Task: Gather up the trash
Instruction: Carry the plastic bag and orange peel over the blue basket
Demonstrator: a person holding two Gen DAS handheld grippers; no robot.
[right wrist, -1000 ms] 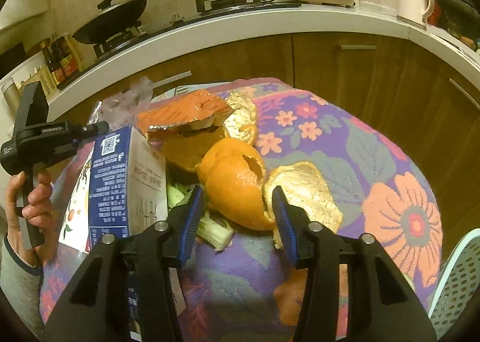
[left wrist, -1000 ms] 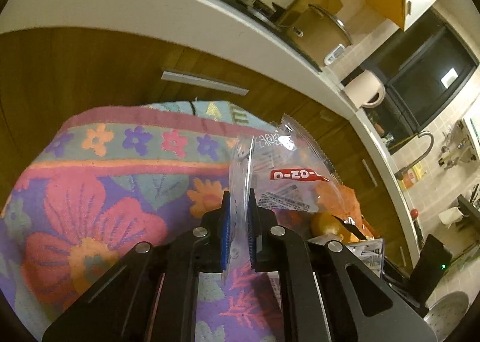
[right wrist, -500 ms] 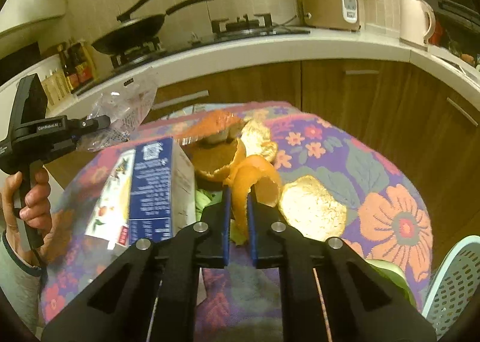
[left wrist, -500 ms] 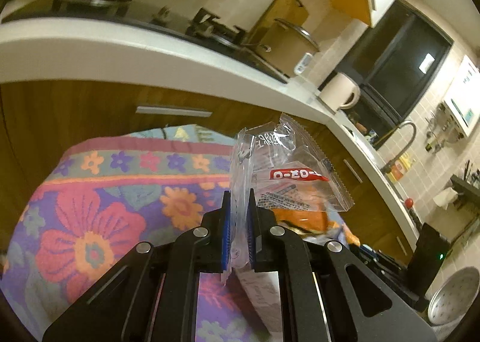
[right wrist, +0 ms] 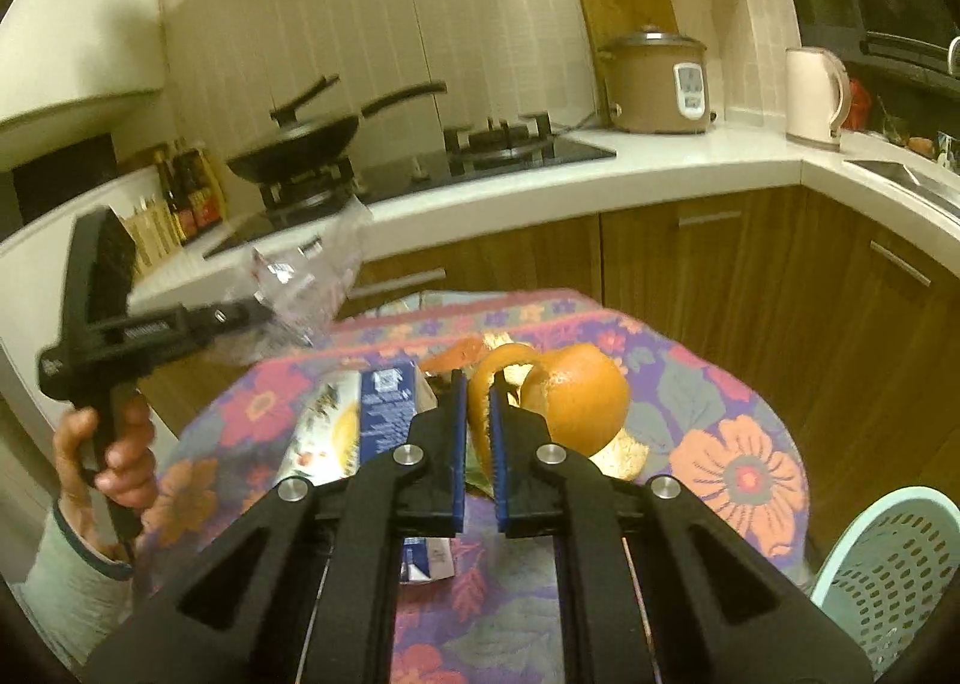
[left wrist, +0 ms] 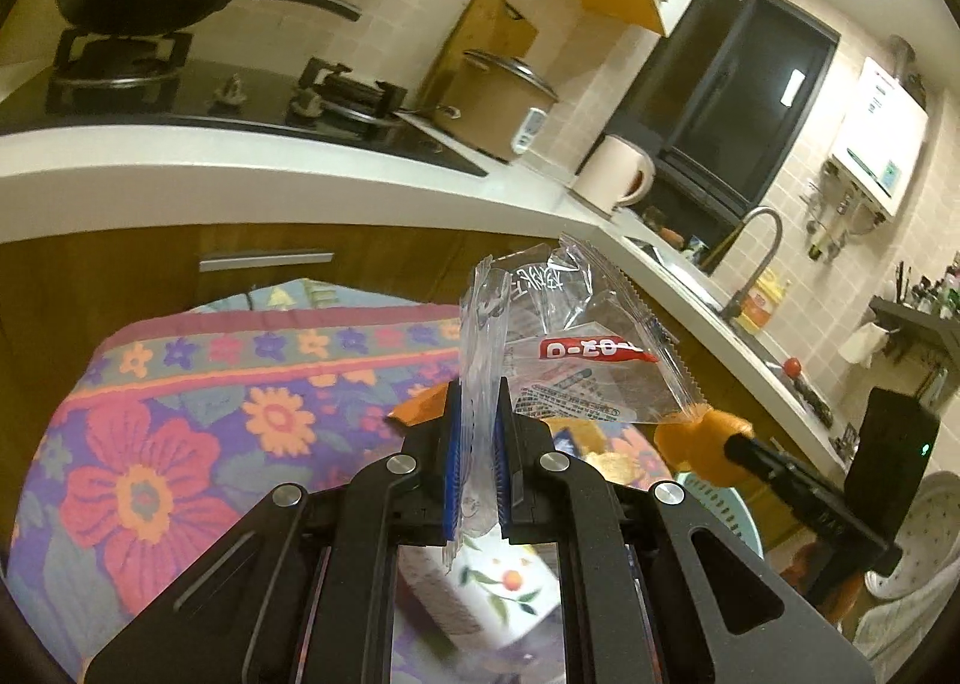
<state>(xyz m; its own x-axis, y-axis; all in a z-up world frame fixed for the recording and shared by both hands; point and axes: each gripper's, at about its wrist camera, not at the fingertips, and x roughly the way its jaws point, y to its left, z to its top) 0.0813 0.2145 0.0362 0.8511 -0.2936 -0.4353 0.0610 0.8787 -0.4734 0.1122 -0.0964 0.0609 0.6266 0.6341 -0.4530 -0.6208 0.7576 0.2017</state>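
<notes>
Wrapper (left wrist: pixel 576 348) label: partly legible "0-03-0"

The clear plastic wrapper (left wrist: pixel 576 348) carries a red band with white characters, seen reversed, roughly "0-03-0". Its finer print and the blue carton's (right wrist: pixel 384 408) print are too small to read.

The wrapper (left wrist: pixel 576 360) is thin clear plastic, glossy and crinkled, with printed text and a red band. The peel (right wrist: pixel 570 396) is waxy orange outside, pale and pithy inside. The carton (right wrist: pixel 366 420) is printed paperboard with a slight sheen. The cloth (left wrist: pixel 180 444) is matt woven fabric in a flower pattern. The fingers (left wrist: pixel 456 474) are matt black plastic with ribbed blue pads and shiny metal screws. The basket (right wrist: pixel 888 564) is pale perforated plastic
</notes>
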